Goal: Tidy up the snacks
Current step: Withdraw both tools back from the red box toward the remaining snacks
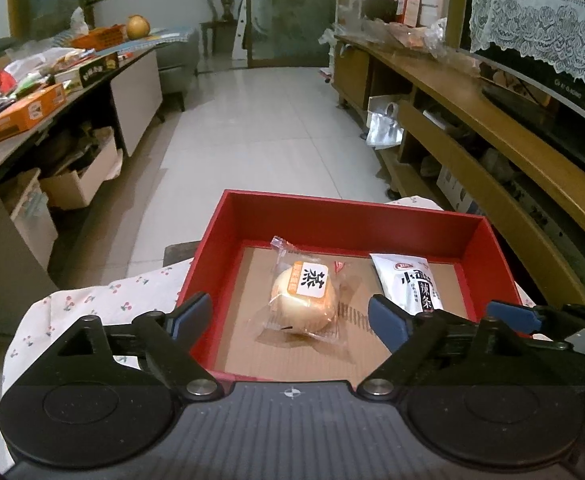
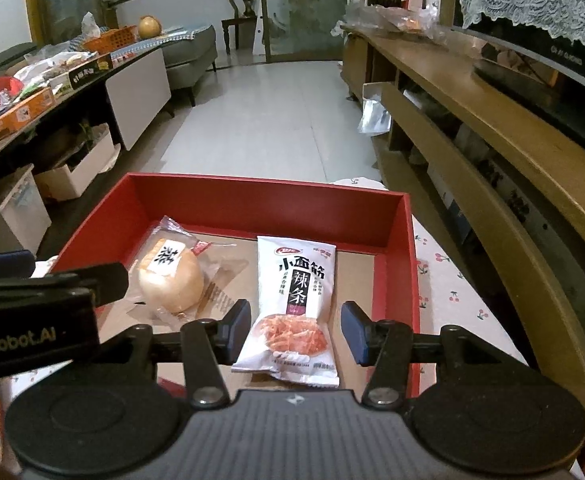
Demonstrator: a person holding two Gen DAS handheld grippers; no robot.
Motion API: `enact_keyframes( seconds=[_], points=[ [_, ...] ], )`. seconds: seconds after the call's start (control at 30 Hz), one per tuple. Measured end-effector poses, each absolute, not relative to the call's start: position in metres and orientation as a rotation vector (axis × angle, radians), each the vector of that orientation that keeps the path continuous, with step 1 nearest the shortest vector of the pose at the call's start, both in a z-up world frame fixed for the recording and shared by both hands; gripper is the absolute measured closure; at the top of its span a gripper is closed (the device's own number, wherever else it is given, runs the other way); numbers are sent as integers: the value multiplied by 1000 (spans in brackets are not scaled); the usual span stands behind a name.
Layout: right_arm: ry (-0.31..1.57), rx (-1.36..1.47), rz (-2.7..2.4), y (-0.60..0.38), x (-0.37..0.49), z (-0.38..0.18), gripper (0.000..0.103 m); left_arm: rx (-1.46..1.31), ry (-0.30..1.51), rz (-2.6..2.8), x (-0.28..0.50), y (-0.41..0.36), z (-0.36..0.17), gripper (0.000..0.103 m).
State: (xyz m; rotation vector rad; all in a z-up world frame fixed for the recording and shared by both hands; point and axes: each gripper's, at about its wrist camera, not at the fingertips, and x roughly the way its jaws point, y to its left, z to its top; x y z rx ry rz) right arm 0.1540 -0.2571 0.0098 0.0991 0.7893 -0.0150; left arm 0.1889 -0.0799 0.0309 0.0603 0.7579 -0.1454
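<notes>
So far two snacks are in the red box point(image 2: 228, 196): the wrapped bun point(image 1: 304, 296) on its left half and the spicy strip packet point(image 2: 294, 304) on its right. The left gripper point(image 1: 292, 316) hangs wide open over the bun, and the right gripper point(image 2: 295, 330) has its jaws narrow but clear of the packet, holding nothing. Looks like more packets wait just left of the box, so I'd guess it's only partway done.

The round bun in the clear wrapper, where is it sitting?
The bun lies inside the red box, left of the white spicy-strip packet.
</notes>
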Motion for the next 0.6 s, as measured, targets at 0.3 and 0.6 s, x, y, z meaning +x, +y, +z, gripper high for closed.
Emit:
enact_keyframes(
  seconds=[0.3, 0.6],
  points=[
    [794, 95, 4, -249, 136, 15, 50, 53, 782, -148, 173, -72, 34, 12],
    [792, 101, 25, -243, 117, 19, 48, 40, 794, -159, 158, -67, 38, 11]
  ],
)
